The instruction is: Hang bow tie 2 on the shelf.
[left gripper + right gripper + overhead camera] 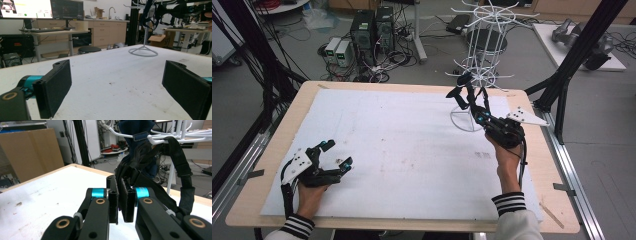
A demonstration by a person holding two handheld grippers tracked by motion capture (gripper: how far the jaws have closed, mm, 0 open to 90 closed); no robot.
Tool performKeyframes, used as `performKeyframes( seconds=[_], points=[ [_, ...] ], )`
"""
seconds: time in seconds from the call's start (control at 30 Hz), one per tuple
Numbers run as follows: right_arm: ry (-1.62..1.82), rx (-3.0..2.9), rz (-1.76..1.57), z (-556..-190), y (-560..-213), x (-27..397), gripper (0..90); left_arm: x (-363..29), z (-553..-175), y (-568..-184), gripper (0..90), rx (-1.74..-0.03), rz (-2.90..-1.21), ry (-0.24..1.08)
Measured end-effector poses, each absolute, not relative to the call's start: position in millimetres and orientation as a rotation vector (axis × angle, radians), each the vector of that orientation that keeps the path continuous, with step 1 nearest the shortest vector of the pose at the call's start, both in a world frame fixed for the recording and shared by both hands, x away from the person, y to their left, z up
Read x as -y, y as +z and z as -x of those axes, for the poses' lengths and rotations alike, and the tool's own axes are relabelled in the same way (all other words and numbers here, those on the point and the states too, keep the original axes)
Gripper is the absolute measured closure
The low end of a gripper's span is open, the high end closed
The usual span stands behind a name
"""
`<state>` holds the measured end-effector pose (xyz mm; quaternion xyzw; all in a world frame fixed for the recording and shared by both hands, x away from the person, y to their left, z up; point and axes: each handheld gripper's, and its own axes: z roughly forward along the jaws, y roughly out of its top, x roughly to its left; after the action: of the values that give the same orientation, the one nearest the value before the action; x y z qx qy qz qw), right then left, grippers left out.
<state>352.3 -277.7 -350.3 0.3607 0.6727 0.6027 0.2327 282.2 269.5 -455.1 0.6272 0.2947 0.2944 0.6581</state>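
A white wire rack (484, 30) stands at the table's far right on a ring base (143, 52). A dark fabric item with black straps (142, 152) hangs from its hooks (175, 135). My right gripper (119, 195) reaches up to it, and its jaws stand almost together with black fabric pinched between the pads. From above, that gripper (473, 102) sits just below the hanging item (460, 95). My left gripper (338, 154) rests low over the near left of the sheet. Its jaws (115, 87) are wide apart and nothing is between them.
A white foam sheet (402, 150) covers the wooden table. Black frame posts (582, 50) rise beside the right edge. Computer cases and cables (372, 30) lie on the floor beyond the far edge.
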Motion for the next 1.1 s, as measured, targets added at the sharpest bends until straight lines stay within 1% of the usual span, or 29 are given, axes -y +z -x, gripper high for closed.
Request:
performKeyframes(
  seconds=[0.03, 0.07, 0.1, 0.13, 0.2, 0.23, 0.3, 0.5, 0.67, 0.8, 0.93, 1.1],
  points=[
    [1.653, -1.850, -0.989, -352.1, -350.2, 277.7, 85.2, -269.5, -282.1, -455.1, 9.4, -0.668, -1.421, 0.668],
    [1.649, -1.853, -0.988, -351.8, -350.1, 277.5, 82.0, -269.5, -282.2, -455.1, 9.4, -0.668, -1.422, 0.668],
    [1.641, -1.857, -0.987, -351.5, -350.1, 276.9, 72.9, -269.5, -282.3, -455.1, 9.4, -0.667, -1.423, 0.668],
    [1.628, -1.860, -0.987, -351.1, -350.0, 276.0, 61.0, -269.6, -282.5, -455.2, 9.4, -0.668, -1.421, 0.668],
    [1.582, -1.854, -0.992, -350.8, -350.4, 272.3, 31.6, -270.0, -282.6, -455.1, 9.4, -0.669, -1.421, 0.667],
    [1.571, -1.853, -1.013, -350.5, -350.6, 270.7, 22.5, -270.1, -282.5, -455.1, 9.4, -0.669, -1.420, 0.667],
    [1.542, -1.858, -1.012, -347.9, -349.8, 268.6, 11.3, -269.8, -282.1, -455.2, 9.4, -0.668, -1.421, 0.668],
    [1.548, -1.908, -0.930, -334.0, -344.2, 270.8, 10.6, -270.2, -281.8, -455.3, 9.4, -0.661, -1.418, 0.666],
    [1.564, -1.893, -0.918, -316.6, -348.7, 275.7, 10.6, -270.2, -281.7, -455.4, 9.4, -0.660, -1.418, 0.667],
    [1.571, -1.858, -0.897, -298.1, -361.7, 279.7, 10.7, -270.4, -281.7, -455.4, 9.4, -0.660, -1.417, 0.669],
    [1.578, -1.791, -0.872, -279.0, -383.1, 284.9, 10.6, -270.8, -281.8, -455.5, 9.4, -0.664, -1.413, 0.668],
    [1.619, -1.710, -0.921, -267.1, -405.8, 291.2, 10.7, -270.2, -281.8, -455.3, 9.4, -0.667, -1.418, 0.671]
  ],
)
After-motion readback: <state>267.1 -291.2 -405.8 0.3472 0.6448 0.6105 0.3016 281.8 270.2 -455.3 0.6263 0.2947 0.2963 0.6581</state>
